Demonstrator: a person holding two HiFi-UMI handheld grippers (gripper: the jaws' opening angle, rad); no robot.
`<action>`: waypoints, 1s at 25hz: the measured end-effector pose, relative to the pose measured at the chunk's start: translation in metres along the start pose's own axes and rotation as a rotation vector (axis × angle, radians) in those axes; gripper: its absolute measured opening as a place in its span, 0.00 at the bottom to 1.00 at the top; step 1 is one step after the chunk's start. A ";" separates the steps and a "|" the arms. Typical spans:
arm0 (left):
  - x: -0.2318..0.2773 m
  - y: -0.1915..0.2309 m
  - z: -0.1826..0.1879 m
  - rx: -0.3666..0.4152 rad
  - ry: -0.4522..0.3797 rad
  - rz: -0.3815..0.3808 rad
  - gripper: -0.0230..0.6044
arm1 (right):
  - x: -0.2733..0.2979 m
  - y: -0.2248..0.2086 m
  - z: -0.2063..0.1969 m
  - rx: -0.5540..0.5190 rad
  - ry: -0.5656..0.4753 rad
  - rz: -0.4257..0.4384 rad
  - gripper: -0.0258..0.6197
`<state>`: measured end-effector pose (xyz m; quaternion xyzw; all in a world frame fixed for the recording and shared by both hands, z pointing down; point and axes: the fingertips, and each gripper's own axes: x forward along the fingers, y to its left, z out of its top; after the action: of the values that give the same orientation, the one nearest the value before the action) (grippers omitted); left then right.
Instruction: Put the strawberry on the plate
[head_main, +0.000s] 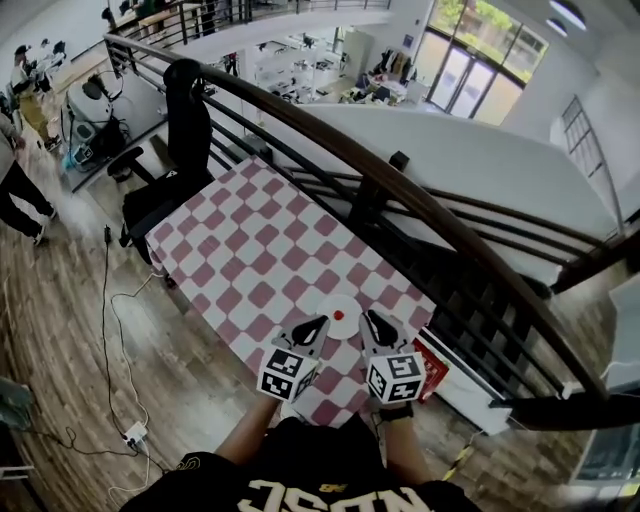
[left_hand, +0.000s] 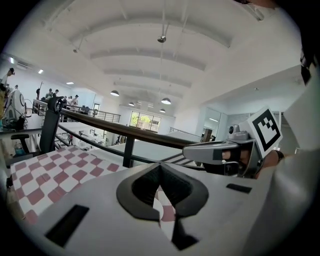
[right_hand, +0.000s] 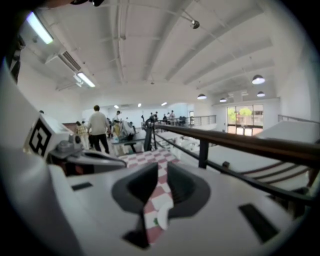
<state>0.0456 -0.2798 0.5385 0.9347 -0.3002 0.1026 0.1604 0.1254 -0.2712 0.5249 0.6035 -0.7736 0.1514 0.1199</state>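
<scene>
In the head view, the one strawberry already lies on the one white plate on the checked tablecloth. The left gripper and right gripper sit just beside the plate's near rim, so the placing looks done, and the next move need only draw both away without nudging the plate. The left gripper view shows its jaws closed tip to tip on nothing, and the right gripper view shows its jaws a narrow slit apart with only cloth showing between them.

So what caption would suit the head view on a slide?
Left claw and right claw flank a strawberry on a white plate atop a checkered table.
</scene>
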 end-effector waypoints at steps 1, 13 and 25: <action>-0.003 -0.001 0.007 0.011 -0.015 -0.002 0.05 | -0.003 0.003 0.006 -0.002 -0.018 -0.002 0.14; -0.040 -0.029 0.072 0.085 -0.189 0.001 0.05 | -0.043 0.034 0.073 0.001 -0.248 -0.063 0.08; -0.056 -0.050 0.109 0.140 -0.302 -0.001 0.05 | -0.062 0.042 0.093 -0.044 -0.325 -0.136 0.07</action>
<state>0.0410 -0.2512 0.4093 0.9486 -0.3124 -0.0187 0.0481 0.0992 -0.2408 0.4123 0.6680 -0.7435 0.0266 0.0164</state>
